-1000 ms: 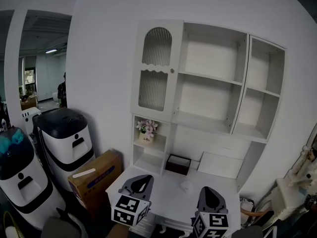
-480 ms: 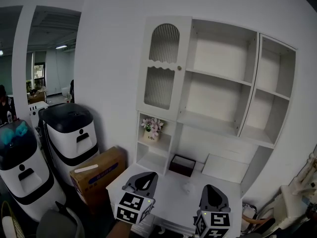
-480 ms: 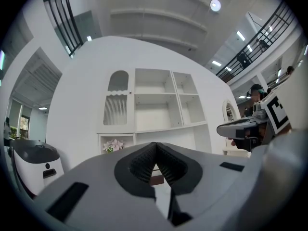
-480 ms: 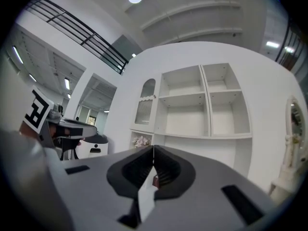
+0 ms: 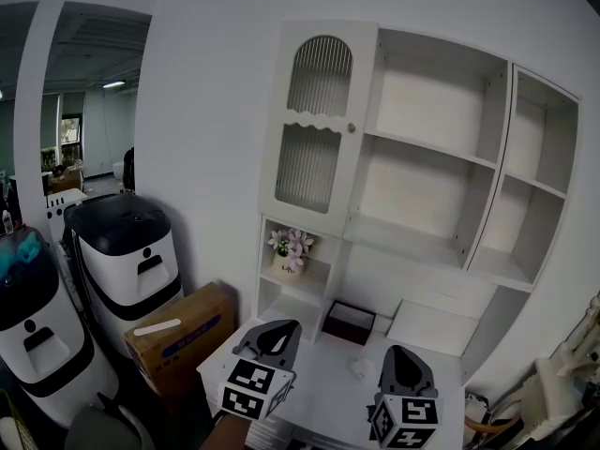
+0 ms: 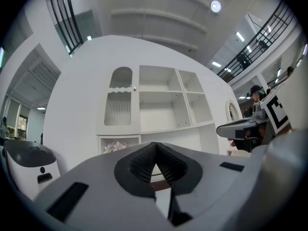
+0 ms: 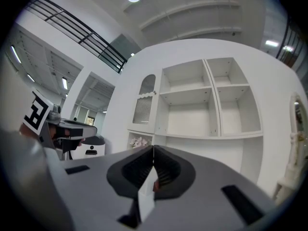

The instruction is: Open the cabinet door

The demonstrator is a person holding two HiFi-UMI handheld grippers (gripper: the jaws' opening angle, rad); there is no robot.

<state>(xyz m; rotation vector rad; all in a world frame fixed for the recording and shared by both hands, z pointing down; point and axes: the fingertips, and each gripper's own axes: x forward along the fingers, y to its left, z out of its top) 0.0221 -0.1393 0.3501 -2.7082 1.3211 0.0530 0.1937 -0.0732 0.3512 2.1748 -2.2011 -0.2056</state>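
The white cabinet door point(image 5: 319, 129) has ribbed glass panels and an arched top, and it stands closed at the left of the wall unit. Its small knob point(image 5: 352, 127) sits on the right edge. My left gripper point(image 5: 272, 331) and right gripper point(image 5: 401, 354) hover low over the desk, well below and short of the door, both pointing level at the unit. In the left gripper view the gripper point(image 6: 155, 144) has its jaws together with nothing held, and the door point(image 6: 119, 100) lies ahead. The right gripper point(image 7: 153, 148) is also shut and empty, with the door point(image 7: 146, 102) ahead to the left.
Open shelves point(image 5: 431, 157) fill the unit to the door's right. Below the door, a flower pot point(image 5: 291, 248) stands in a niche and a dark box point(image 5: 349, 322) rests on the white desk point(image 5: 319, 382). A cardboard box point(image 5: 178, 336) and two white-and-black machines point(image 5: 122, 251) stand at the left.
Both grippers and the head view have moved closer to the cabinet, which now looks larger and sits further right. The jaws stayed shut and the door has not moved.
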